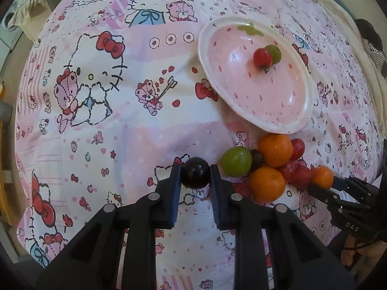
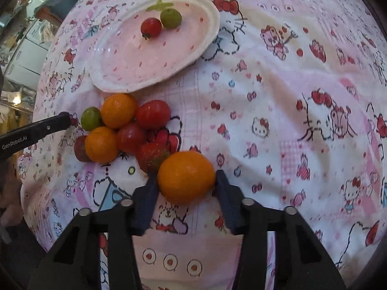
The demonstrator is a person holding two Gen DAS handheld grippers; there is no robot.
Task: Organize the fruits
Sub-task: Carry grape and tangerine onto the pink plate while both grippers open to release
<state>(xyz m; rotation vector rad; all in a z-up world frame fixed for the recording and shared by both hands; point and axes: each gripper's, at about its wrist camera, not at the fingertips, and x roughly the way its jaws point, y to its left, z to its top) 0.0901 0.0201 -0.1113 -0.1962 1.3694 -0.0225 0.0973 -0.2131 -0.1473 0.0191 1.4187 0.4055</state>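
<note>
My left gripper (image 1: 195, 176) is shut on a dark grape (image 1: 195, 176), just left of a fruit pile (image 1: 271, 166) of oranges, tomatoes and a green grape (image 1: 235, 162). My right gripper (image 2: 186, 178) is shut on an orange (image 2: 186, 177), at the pile's (image 2: 125, 130) near right edge beside a strawberry (image 2: 151, 155). It also shows in the left wrist view (image 1: 323, 177) holding that orange (image 1: 322, 177). A pink plate (image 1: 285, 104) beyond the pile holds a red tomato (image 1: 262, 58) and a green grape (image 1: 273, 53); the plate also shows in the right wrist view (image 2: 135, 65).
A pink cartoon-print cloth (image 1: 108, 120) covers the whole table. The left gripper's finger (image 2: 36, 130) reaches in at the left of the right wrist view. Room furniture lies beyond the table's far left edge.
</note>
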